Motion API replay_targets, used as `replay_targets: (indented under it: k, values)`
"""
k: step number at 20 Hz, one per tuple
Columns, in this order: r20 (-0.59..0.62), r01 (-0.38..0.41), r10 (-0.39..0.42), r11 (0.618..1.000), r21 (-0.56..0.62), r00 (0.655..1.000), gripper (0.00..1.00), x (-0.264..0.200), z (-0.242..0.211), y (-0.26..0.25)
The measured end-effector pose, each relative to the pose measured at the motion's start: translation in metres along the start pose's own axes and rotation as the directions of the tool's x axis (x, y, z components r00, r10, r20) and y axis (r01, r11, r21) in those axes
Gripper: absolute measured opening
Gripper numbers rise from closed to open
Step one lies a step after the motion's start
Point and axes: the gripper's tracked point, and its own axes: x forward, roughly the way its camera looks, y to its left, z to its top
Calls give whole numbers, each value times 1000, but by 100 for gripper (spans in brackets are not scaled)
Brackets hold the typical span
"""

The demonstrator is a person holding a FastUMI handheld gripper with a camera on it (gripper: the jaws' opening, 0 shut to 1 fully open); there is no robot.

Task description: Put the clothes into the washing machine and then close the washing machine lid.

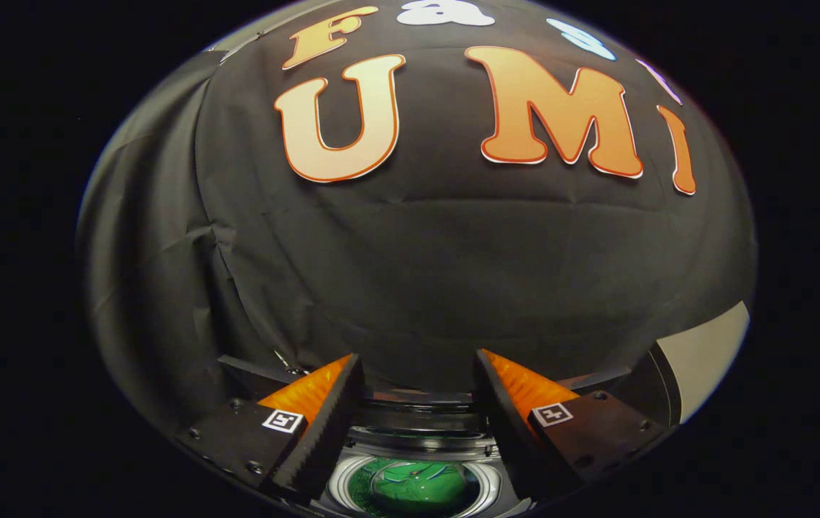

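My gripper [417,363] is held up in front of the booth's black cloth wall, its two orange fingers [313,392] apart with nothing between them. Below and between the fingers I look down into the washing machine [421,439], whose round drum opening shows a pale rim. A green garment [417,485] lies inside the drum. The washing machine's lid is hidden from me.
The black cloth wall [417,252] stands just beyond the fingers. A pale panel [712,356] shows to the right of the right finger.
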Motion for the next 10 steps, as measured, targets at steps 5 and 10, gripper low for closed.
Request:
replay_targets:
  k: [5, 10]
  values:
    - [-1, 6, -6, 1000, -11, 1000, 99, -29, -17, 5]
    - [24, 10, -10, 1000, -18, 1000, 99, -49, -33, 10]
